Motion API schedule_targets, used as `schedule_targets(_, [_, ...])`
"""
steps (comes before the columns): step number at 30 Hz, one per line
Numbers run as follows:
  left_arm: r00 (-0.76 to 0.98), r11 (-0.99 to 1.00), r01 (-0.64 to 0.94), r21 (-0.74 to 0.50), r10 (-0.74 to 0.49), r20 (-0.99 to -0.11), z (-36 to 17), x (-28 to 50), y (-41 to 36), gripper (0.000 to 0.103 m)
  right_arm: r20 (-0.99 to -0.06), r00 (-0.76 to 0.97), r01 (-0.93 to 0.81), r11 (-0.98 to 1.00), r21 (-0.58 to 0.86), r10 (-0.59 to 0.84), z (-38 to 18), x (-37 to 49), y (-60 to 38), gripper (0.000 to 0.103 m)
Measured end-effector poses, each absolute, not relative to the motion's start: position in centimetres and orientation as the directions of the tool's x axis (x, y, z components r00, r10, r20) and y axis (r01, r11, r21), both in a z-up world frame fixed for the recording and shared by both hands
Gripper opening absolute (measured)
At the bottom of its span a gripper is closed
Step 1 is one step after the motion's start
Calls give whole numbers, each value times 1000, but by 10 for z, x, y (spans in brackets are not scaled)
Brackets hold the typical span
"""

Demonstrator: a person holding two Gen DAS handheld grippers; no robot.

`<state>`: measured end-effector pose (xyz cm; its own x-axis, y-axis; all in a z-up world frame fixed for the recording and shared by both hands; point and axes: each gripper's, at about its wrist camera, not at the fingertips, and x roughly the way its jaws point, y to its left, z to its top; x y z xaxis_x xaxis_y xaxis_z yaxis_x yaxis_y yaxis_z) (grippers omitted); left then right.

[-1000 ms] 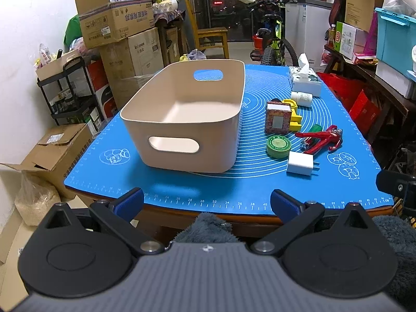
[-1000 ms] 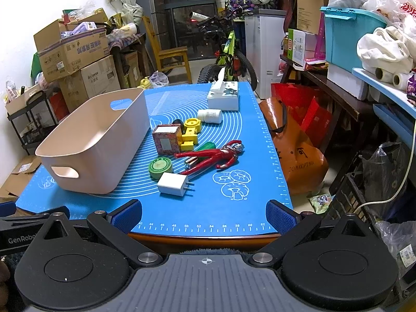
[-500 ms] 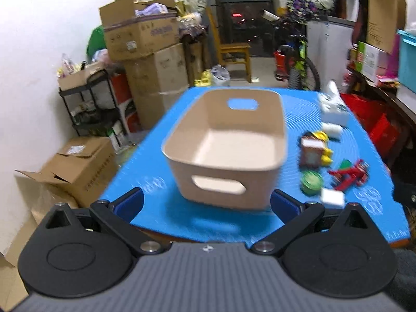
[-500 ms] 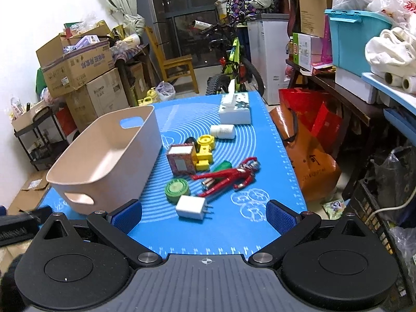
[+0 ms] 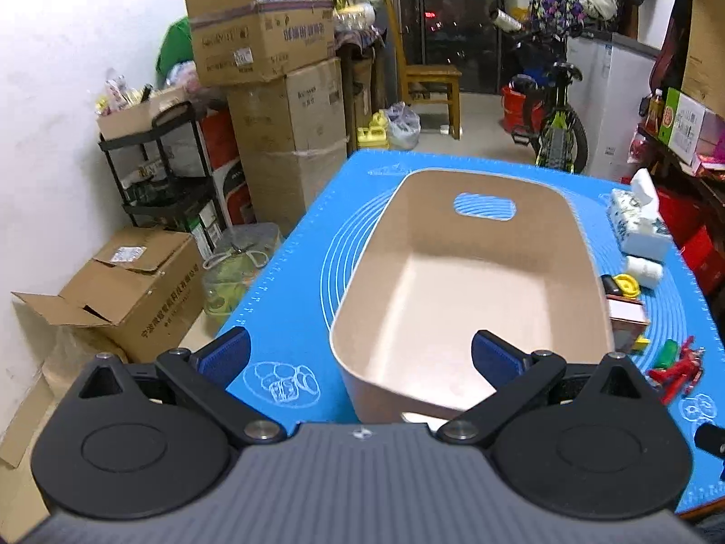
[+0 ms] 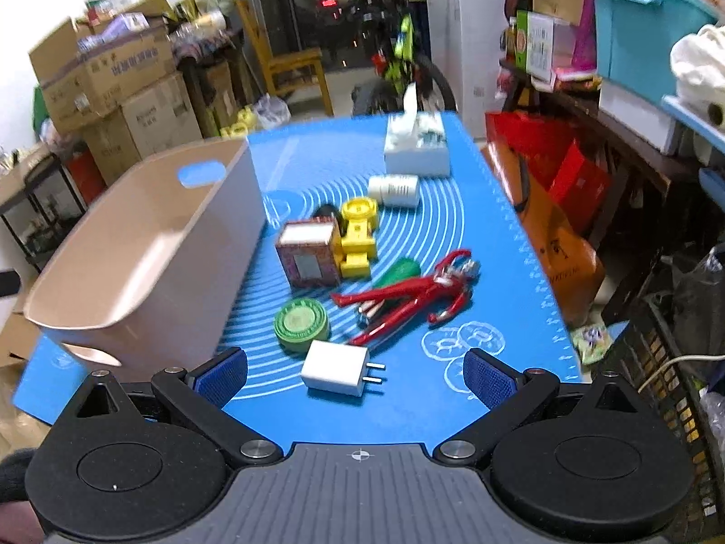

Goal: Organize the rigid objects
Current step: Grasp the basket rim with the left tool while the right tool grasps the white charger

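left hand-held gripper (image 5: 359,353) and right hand-held gripper (image 6: 356,374) both gape wide, empty.

Over the last second both cameras have moved in over the worktop (image 5: 290,272). The left tongs (image 5: 360,353), which a second ago sat low in front of the near edge, have risen and come forward; they now look down into the beige bin (image 5: 471,281), with the right blue pad (image 5: 491,353) over its near rim and the left pad over the blue mat. The view has also swung left, so the small things have slid to its right edge. The right tongs (image 6: 355,378) have come forward too: the white charger (image 6: 335,368), earlier well beyond the tips, now lies between them. Both tongs stay spread wide, holding nothing.
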<state>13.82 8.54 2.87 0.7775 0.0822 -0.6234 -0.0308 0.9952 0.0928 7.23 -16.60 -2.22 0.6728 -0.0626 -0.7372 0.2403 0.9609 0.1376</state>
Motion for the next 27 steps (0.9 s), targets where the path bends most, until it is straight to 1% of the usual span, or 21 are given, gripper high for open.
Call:
schedule_targets(3, [767, 996, -13, 92, 69, -638, 21, 156, 96, 102, -767, 639, 252, 958, 133, -61, -37, 90, -161, 101])
schedule_targets(7, [740, 992, 10, 126, 77, -669, 8, 177, 106, 102, -800, 597, 273, 953, 128, -63, -59, 110, -157, 101])
schedule_targets(8, [728, 992, 12, 127, 79, -681, 3, 181, 109, 100, -808, 586, 280, 952, 124, -67, -65, 114, -156, 101])
schedule_targets(9, [720, 993, 11, 120, 75, -690, 0, 185, 113, 93, -813, 577, 285, 951, 118, -73, -69, 118, -155, 101])
schedule_targets(11, [698, 995, 5, 97, 67, -713, -5, 191, 120, 85, -825, 559, 295, 950, 106, -82, -79, 127, -154, 100])
schedule_targets(14, [664, 998, -1, 65, 49, -746, -12, 198, 129, 80, -838, 539, 317, 943, 102, -90, -89, 136, -154, 98])
schedule_targets(16, [648, 997, 7, 78, 55, -759, -13, 200, 129, 77, -842, 530, 323, 942, 92, -99, -95, 140, -154, 96])
schedule_targets(17, [643, 996, 9, 88, 62, -763, -13, 202, 128, 73, -846, 523, 322, 943, 84, -103, -97, 142, -153, 95])
schedule_targets(19, [628, 995, 20, 101, 67, -775, -14, 203, 127, 62, -851, 513, 319, 945, 67, -113, -101, 145, -152, 90])
schedule_targets(20, [618, 995, 23, 96, 62, -784, -16, 205, 128, 55, -847, 517, 317, 947, 57, -122, -101, 145, -151, 88])
schedule_targets(22, [601, 998, 17, 52, 32, -798, -18, 209, 133, 47, -844, 520, 317, 947, 44, -135, -101, 145, -149, 86])
schedule_targets(24, [579, 1000, 20, 13, -2, -815, -20, 211, 133, 30, -842, 522, 319, 947, 45, -136, -101, 146, -149, 81])
schedule_targets(26, [568, 999, 40, 4, -20, -823, -21, 211, 130, 21, -840, 522, 313, 949, 28, -147, -100, 144, -147, 76])
schedule_targets(27, [570, 999, 46, 7, -21, -821, -21, 211, 128, 19, -837, 527, 306, 952, 27, -145, -100, 143, -146, 73])
